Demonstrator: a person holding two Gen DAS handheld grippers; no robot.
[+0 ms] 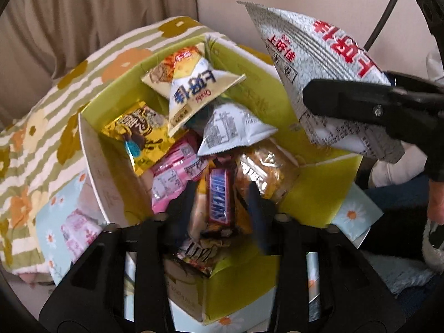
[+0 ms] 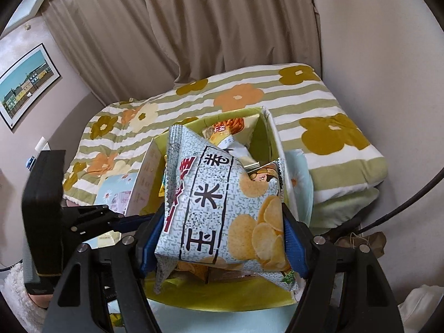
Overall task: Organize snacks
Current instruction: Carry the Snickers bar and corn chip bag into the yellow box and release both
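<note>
A cardboard box with green inner walls lies open and holds several snacks: a Snickers bar, a pink packet, a gold packet, a yellow-and-white crisp bag and a clear pastry pack. My left gripper hangs open just above the Snickers bar, its fingers either side and not pressing it. My right gripper is shut on a grey-white crisp bag, held over the box's near side. In the left wrist view that crisp bag hangs at the upper right.
The box stands on a light blue daisy-print lid beside a folded striped floral quilt. A beige curtain hangs behind, and a framed picture is on the left wall. A hand shows at the right edge.
</note>
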